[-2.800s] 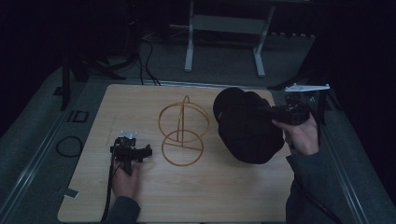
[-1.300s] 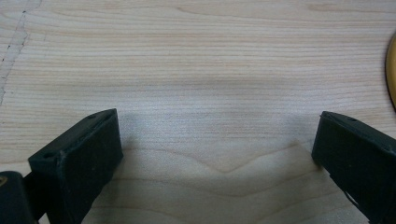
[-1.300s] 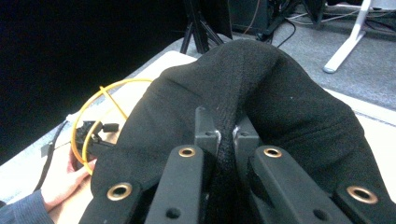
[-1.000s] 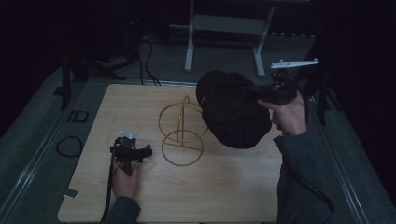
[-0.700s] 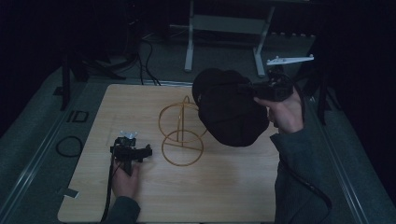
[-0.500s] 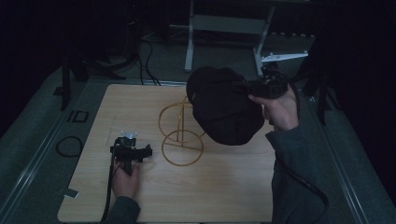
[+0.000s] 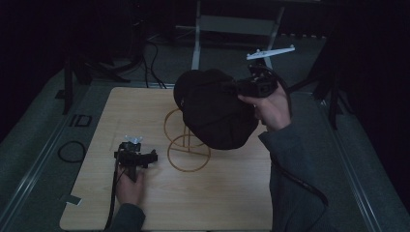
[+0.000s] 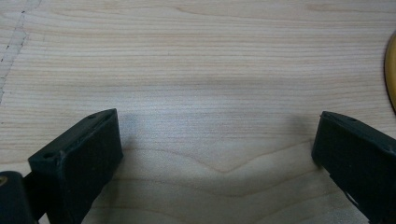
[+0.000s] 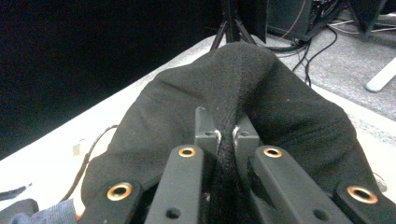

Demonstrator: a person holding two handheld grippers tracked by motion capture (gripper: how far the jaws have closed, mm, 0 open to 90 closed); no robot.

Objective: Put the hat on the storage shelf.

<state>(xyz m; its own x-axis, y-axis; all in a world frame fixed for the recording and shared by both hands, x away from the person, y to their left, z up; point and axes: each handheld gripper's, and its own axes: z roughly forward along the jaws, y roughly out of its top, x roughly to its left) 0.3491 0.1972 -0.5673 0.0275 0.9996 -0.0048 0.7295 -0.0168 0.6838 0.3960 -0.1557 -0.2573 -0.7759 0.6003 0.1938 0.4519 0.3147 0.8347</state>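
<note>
Lower left of the high view, the left gripper rests on the wooden table, jaws spread wide and empty. Centre frame, the right gripper, clenched on the black hat, has carried it leftward over the gold wire stand: placement looks close.

The black knitted hat hung in the air above the wooden ring stand, its fabric pinched at one edge, its body sagging down toward the table.
</note>
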